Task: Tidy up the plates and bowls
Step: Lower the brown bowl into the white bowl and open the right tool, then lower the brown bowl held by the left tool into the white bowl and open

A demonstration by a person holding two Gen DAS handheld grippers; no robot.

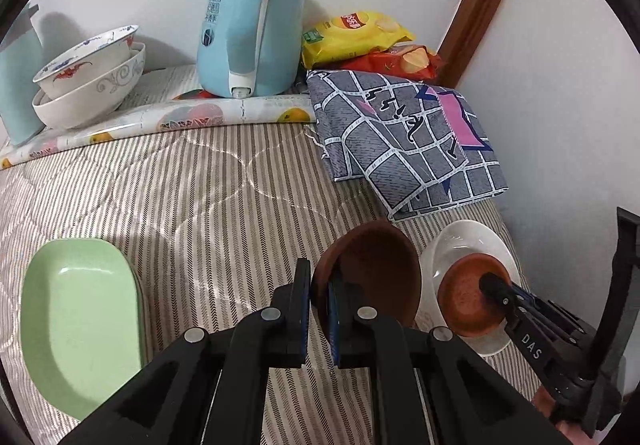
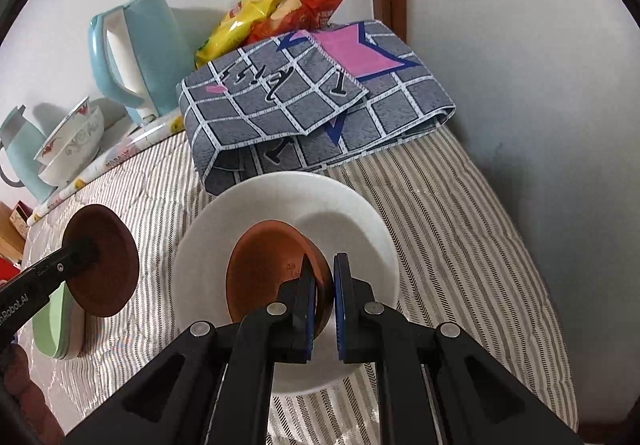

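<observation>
A striped quilt (image 1: 200, 185) covers the surface, with white walls behind. From the left: a green dish (image 1: 80, 321), stacked bowls (image 1: 88, 81), a blue kettle (image 1: 252, 21) (chip bags (image 1: 356, 33) beside it), a folded checked cloth (image 1: 404, 141). The left gripper (image 1: 318, 309) pinches a brown bowl (image 1: 380, 265). The right gripper (image 2: 324, 305) pinches a brown saucer (image 2: 268, 269) over a white plate (image 2: 352, 213).
</observation>
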